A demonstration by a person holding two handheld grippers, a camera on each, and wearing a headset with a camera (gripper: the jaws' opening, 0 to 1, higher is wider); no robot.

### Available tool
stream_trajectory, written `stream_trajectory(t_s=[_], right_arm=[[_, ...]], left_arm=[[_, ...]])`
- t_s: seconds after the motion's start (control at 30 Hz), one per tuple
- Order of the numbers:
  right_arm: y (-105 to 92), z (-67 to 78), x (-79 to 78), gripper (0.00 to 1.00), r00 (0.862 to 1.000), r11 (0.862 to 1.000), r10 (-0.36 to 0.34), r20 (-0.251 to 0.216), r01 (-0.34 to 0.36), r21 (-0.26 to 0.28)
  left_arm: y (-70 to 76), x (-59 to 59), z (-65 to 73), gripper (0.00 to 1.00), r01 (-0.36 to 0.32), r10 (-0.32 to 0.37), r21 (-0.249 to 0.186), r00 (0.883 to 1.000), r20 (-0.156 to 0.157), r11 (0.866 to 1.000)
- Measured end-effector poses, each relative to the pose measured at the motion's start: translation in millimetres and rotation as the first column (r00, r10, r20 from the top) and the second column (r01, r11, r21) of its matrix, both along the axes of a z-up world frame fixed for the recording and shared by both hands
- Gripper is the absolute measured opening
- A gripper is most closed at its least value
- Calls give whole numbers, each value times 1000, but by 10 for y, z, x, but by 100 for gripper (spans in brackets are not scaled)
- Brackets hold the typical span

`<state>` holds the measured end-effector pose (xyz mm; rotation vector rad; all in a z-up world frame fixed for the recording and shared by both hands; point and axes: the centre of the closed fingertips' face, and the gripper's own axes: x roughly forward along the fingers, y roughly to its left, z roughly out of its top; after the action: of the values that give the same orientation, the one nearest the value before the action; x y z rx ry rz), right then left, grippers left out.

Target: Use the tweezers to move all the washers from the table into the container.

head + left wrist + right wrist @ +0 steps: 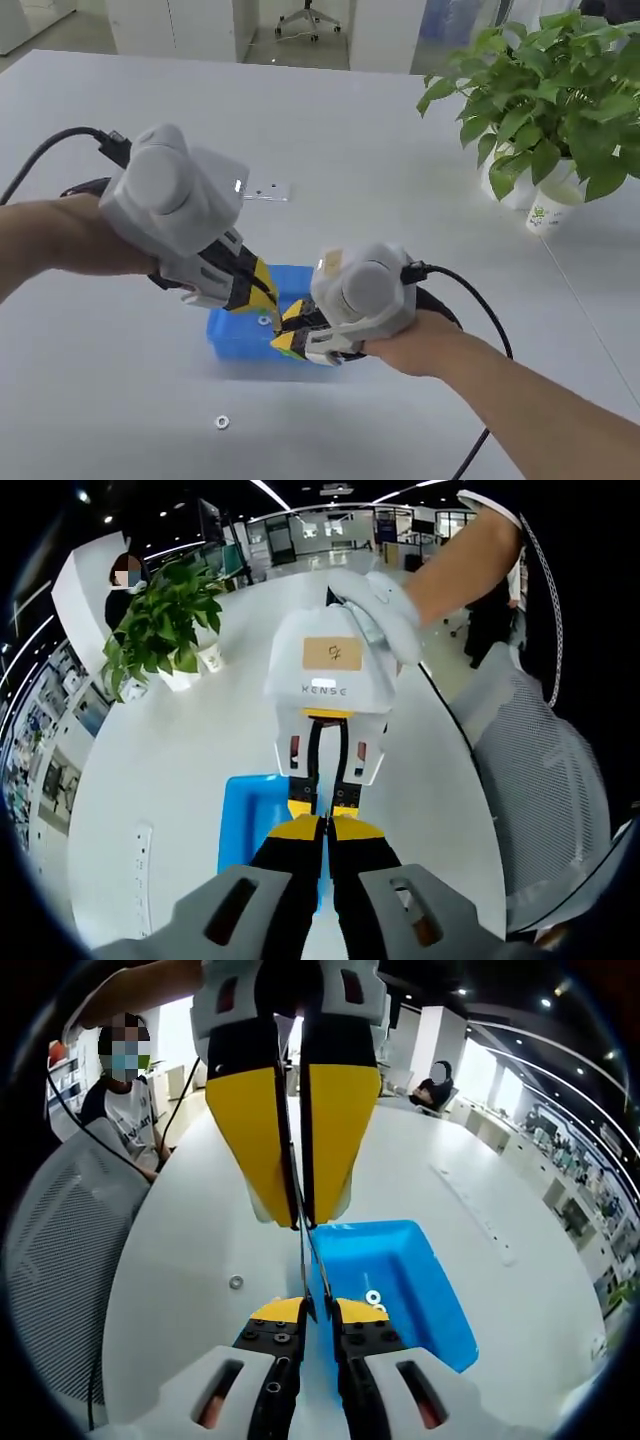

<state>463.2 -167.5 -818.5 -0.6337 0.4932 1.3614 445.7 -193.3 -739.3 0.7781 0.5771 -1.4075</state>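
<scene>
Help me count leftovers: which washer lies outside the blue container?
The lone washer on the white table beside the container; the other washers lie inside it.

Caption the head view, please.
Left gripper and right gripper meet over the blue container; one washer lies on the table.

One tweezers [304, 1260], one washer [236, 1282] on table [400, 180], one container [420, 1260], one plant [540, 100].

Open-plan office, long white table [400, 200] with a flush socket panel [266, 191], grey mesh desk chair [560, 780], swivel chair base [306, 18] on a glossy floor, potted green plant [545, 100], ceiling strip lights [290, 492], a person [437, 1082] seated farther off
</scene>
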Motion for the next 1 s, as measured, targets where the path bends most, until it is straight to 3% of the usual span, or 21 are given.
stream_trajectory(t_s=[0.43,1.0], right_arm=[[114,-73,-230,12,1000,1000,21,-12,-21,8],[284,-269,-495,12,998,999,46,-53,-46,16]], left_arm=[[113,-192,-81,5,-8,8,12,1000,-11,1000],[306,-431,-275,5,-19,21,50,999,-42,999]])
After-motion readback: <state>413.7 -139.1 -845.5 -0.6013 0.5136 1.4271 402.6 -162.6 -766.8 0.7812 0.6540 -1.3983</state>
